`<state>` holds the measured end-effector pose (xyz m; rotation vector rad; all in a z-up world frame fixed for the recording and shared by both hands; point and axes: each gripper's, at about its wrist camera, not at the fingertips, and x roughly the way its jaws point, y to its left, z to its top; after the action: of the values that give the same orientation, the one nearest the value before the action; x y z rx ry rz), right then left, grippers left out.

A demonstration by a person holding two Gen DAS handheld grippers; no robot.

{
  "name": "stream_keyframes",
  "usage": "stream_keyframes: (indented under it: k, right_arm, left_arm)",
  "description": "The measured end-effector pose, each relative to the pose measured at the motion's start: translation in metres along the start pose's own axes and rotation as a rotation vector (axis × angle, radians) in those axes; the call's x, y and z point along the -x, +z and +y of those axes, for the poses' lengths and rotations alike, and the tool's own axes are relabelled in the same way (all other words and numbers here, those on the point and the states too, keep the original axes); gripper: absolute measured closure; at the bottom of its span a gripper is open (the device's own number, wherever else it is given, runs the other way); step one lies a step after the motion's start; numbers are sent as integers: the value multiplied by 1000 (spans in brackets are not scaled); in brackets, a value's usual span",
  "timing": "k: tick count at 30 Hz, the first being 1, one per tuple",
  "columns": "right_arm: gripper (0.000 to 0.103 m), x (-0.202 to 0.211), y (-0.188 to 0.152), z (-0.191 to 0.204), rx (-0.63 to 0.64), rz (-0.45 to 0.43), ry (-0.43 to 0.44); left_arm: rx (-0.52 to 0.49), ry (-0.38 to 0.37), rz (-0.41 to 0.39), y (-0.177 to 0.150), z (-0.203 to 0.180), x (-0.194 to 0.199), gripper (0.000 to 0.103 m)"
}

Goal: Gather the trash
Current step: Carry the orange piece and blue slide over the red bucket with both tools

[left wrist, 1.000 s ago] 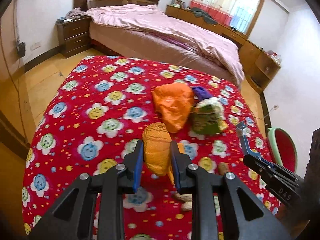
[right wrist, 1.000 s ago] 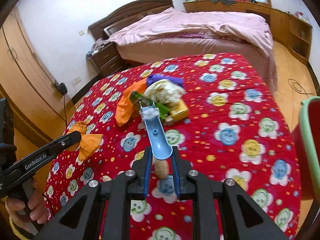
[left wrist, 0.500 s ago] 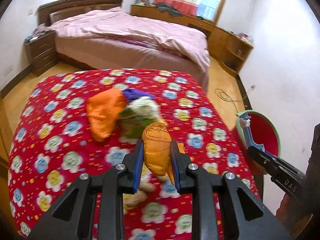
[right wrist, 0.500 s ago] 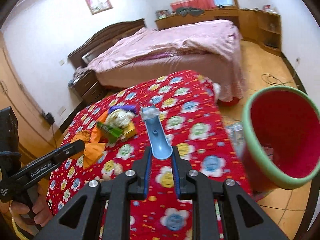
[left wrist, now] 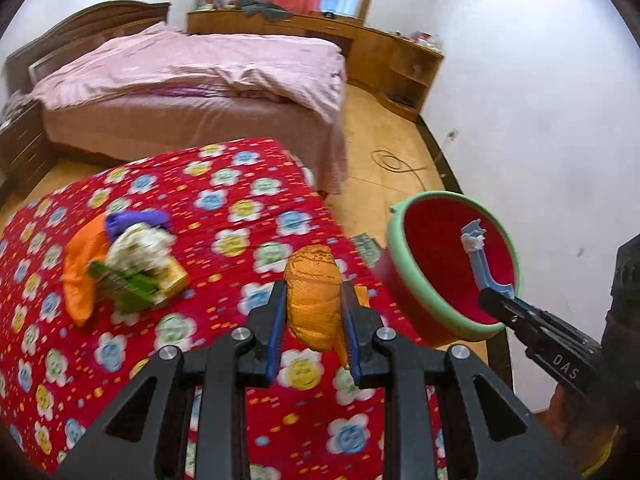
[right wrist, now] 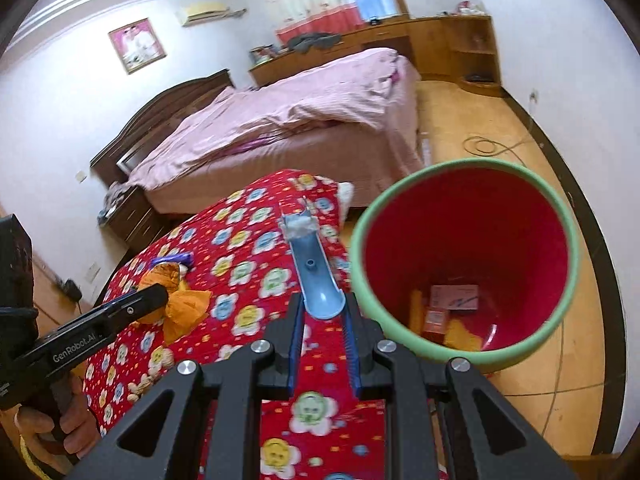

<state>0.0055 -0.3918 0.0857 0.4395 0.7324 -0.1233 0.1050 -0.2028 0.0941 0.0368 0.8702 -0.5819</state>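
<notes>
My left gripper (left wrist: 313,312) is shut on a crumpled orange wrapper (left wrist: 314,296) and holds it above the right edge of the red flowered table (left wrist: 224,200). My right gripper (right wrist: 322,320) is shut on a blue plastic razor handle (right wrist: 314,272), just left of the red bin with a green rim (right wrist: 472,264). In the left wrist view the razor handle (left wrist: 478,256) hangs over the bin's mouth (left wrist: 448,248). A pile of trash (left wrist: 128,256) with orange, purple and green pieces lies on the table to the left.
The bin stands on the wooden floor and holds several boxes (right wrist: 448,304). A bed with a pink cover (left wrist: 192,80) stands behind the table. A cable (left wrist: 394,162) lies on the floor. Peanut shells (right wrist: 148,376) lie on the table near my left hand.
Both grippers have swung to the right, from over the table toward the bin. The razor handle now hangs at the bin's mouth. Both grips are unchanged.
</notes>
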Motion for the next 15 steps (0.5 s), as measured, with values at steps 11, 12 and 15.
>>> stream_keyframes:
  k: [11, 12, 15]
  right_arm:
    - [82, 3, 5, -65, -109, -23, -36]
    - [82, 3, 5, -70, -117, -24, -37]
    - [82, 1, 6, -90, -151, -30, -50]
  left_arm:
    - [-88, -69, 17, 13, -65, -38, 78]
    - [-96, -72, 21, 13, -71, -43, 78]
    - [-113, -80, 37, 14, -85, -58, 78]
